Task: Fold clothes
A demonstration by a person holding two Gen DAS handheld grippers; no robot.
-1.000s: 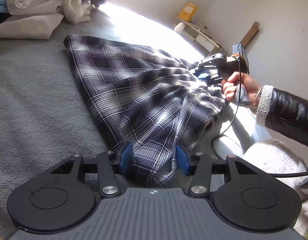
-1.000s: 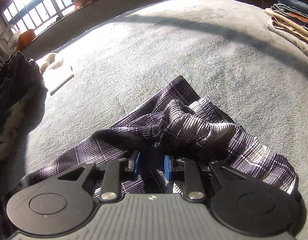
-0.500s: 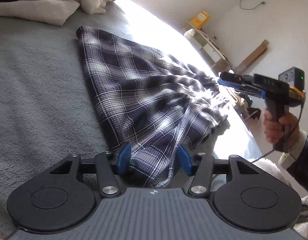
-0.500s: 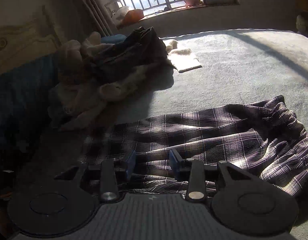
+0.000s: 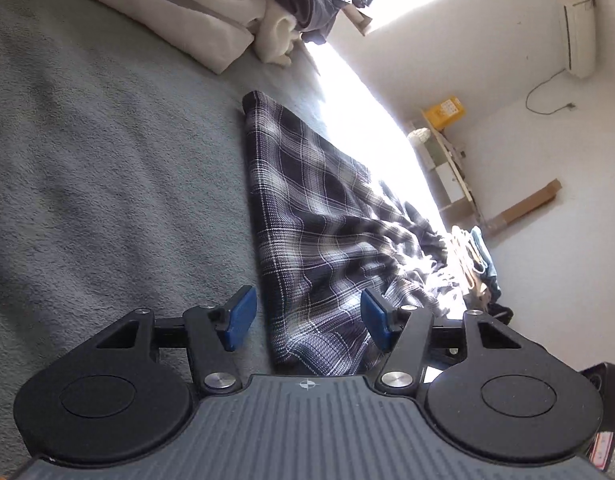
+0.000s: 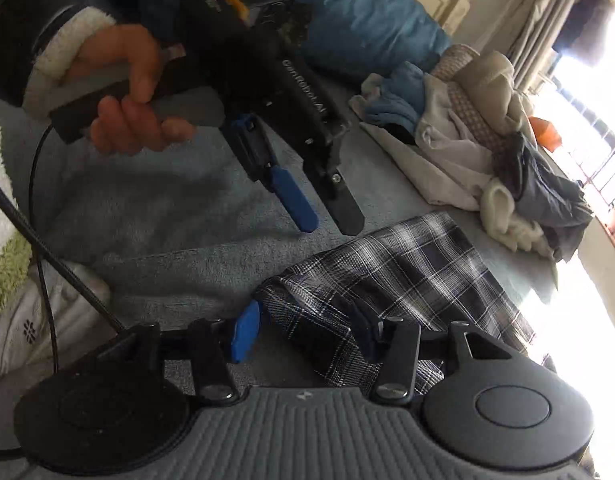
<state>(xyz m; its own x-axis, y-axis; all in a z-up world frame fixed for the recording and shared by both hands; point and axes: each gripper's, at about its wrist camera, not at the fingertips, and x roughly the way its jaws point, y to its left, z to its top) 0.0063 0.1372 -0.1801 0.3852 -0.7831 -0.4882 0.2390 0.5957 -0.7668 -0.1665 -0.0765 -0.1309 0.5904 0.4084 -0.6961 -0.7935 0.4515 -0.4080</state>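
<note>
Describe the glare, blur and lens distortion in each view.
Left wrist view: sunlight blows out a white band beside the plaid garment, wiping out detail there; the fisheye bends the walls. Right wrist view: the window edge at right is overexposed, the hand holding the left tool is soft and blurred, and the foreground lies in shadow.

Sunlight is pouring from a barred window (image 6: 605,148) at three o'clock across the grey bed (image 5: 87,168); an air conditioner (image 5: 577,34) is hanging on the white wall (image 5: 567,248).
</note>
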